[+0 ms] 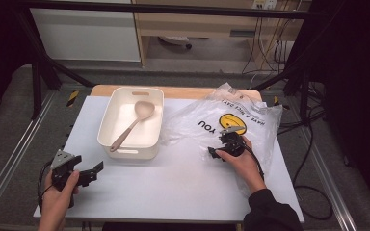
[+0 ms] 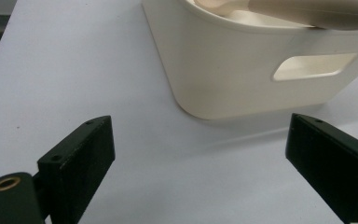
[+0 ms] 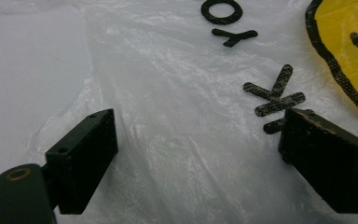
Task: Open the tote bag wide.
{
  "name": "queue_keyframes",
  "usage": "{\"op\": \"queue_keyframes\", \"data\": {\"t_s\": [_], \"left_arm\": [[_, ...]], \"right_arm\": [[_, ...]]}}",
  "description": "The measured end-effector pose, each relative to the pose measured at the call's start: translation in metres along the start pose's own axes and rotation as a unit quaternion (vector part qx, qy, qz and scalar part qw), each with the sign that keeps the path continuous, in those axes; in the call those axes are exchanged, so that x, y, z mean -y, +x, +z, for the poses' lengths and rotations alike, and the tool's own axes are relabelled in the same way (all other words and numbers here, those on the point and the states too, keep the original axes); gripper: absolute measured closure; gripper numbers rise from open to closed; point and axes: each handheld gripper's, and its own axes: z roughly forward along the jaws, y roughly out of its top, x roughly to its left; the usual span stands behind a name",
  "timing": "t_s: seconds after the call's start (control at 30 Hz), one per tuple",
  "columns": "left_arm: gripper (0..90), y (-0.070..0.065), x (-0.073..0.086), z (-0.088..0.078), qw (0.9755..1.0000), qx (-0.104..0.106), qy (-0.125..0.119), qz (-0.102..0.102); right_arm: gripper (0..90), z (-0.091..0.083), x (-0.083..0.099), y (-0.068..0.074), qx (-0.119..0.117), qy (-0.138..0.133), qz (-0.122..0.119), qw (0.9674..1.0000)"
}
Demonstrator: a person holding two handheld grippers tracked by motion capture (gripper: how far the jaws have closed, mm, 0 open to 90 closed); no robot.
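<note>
The lettering on the clear plastic bag (image 1: 231, 126) is tough to read from the high view since it's upside down; I can get "YOU" beside the yellow smiley (image 1: 234, 122), and the line along the bag's upper right edge is too small. The bag lies crumpled at centre right of the frame on the white counter (image 1: 173, 183), its near edge hidden under the person's hand. The right tool (image 1: 221, 147) sits low over the bag just below the smiley. In the right gripper view (image 3: 196, 163) its jaws stand wide apart with wrinkled plastic between them, nothing pinched. That view cuts the smiley off at the upper right corner.

The left tool (image 1: 89, 174) is at lower left of the high view, well apart from the bag, jaws wide open and empty. Its own view (image 2: 200, 163) shows bare counter between the jaws and the cream bin (image 2: 261, 70) with its handle slot, top cut off. The high view shows the pinkish ladle (image 1: 134, 122) lying in that bin; in the left gripper view it's just a blurry strip at the top edge.
</note>
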Motion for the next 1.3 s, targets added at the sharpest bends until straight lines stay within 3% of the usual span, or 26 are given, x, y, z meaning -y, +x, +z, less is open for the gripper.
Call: {"op": "queue_keyframes", "data": {"t_s": [0.2, 0.43, 0.57, 0.9, 1.3], "left_arm": [[7.6, 0.0, 0.0, 0.001, 1.0, 0.001, 0.002, 0.001], [7.6, 0.0, 0.0, 0.001, 1.0, 0.001, 0.003, 0.003], [7.6, 0.0, 0.0, 0.001, 1.0, -0.001, 0.003, 0.002], [7.6, -0.001, 0.001, 0.001, 1.0, -0.001, 0.002, 0.002], [7.6, 0.0, 0.0, 0.001, 1.0, 0.0, 0.002, 0.001]], "right_arm": [[35.1, -0.003, 0.0, -0.006, 0.011, -0.014, 0.014, 0.9997], [73.6, -0.001, -0.002, -0.01, 0.024, -0.037, 0.032, 0.9985], [89.3, 0.001, -0.003, -0.008, 0.027, -0.041, 0.026, 0.9985], [90.0, -0.017, -0.007, -0.001, 0.0, -0.061, 0.039, 0.9974], [90.0, -0.026, -0.012, -0.011, -0.01, -0.091, 0.061, 0.9939]]}}
